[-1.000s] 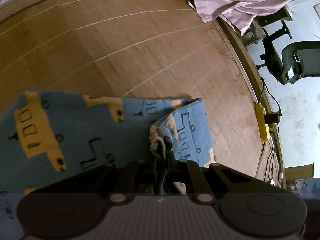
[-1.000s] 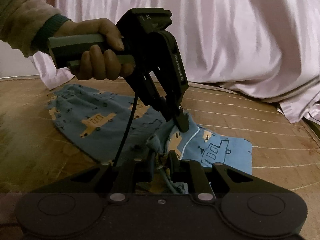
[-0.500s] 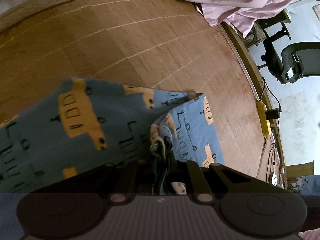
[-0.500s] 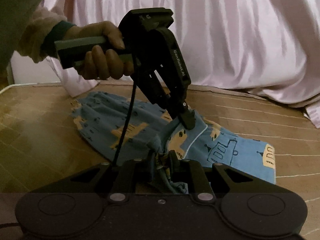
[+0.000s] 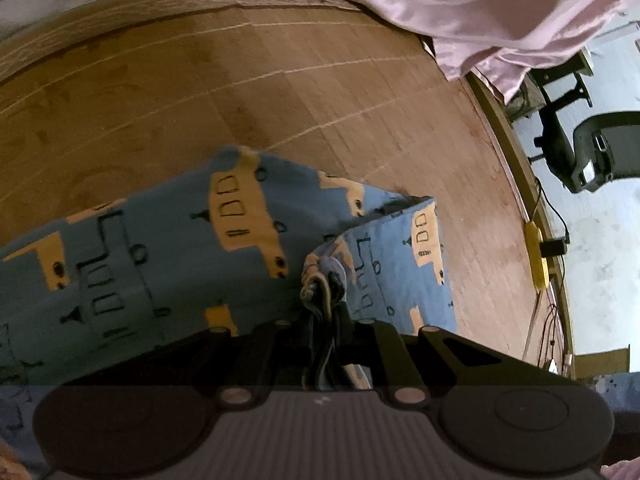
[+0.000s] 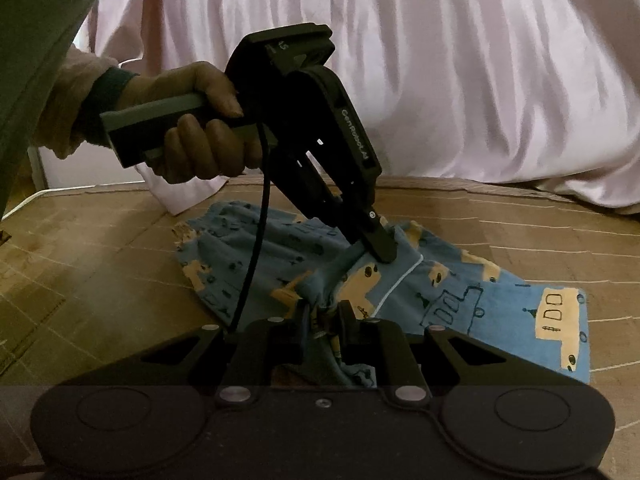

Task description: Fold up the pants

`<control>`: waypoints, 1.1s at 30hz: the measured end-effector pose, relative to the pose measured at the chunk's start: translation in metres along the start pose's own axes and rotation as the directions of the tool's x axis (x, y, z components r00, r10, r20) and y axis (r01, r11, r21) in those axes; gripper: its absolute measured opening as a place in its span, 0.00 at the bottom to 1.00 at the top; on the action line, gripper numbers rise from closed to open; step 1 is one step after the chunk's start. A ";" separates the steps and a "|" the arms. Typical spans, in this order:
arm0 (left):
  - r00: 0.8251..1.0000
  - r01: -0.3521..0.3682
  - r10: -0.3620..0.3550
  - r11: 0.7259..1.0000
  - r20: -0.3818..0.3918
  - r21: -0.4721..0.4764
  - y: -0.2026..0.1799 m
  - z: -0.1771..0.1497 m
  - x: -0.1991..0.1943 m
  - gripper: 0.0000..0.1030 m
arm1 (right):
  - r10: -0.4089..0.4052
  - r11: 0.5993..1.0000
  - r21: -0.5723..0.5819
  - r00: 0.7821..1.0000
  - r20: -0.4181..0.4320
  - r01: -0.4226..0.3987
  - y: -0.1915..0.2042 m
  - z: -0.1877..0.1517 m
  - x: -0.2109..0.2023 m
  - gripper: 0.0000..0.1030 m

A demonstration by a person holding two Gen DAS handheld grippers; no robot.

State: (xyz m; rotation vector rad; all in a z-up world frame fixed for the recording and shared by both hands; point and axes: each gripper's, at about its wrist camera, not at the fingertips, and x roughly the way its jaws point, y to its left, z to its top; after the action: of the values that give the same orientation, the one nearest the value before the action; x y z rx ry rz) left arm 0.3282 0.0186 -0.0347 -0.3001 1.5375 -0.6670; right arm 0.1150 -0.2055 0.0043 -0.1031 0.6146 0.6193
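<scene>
One pants (image 6: pixel 400 280), two tools (image 6: pixel 380 250), one hand (image 6: pixel 200 136).

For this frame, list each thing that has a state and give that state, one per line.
pants: partly folded, bunched and raised off the mat where gripped, the rest lying on the mat
left hand-held gripper: shut on the pants, pinching a raised fold
right hand-held gripper: shut on the pants, fabric bunched between its fingers
hand: wrapped around the left gripper's handle
pink sheet: draped in folds behind the mat
</scene>
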 end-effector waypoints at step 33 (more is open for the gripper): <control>0.967 -0.244 0.237 0.967 0.092 0.077 0.003 -0.036 -0.005 0.59 | -0.304 0.953 -0.021 0.951 -0.056 0.304 -0.001 -0.014 0.015 0.94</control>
State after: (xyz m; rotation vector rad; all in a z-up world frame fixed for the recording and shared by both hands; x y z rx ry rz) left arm 0.2938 0.0321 -0.0342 -0.0712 1.4330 -0.5219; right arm 0.1188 -0.2023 -0.0157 -0.2239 0.6361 0.3216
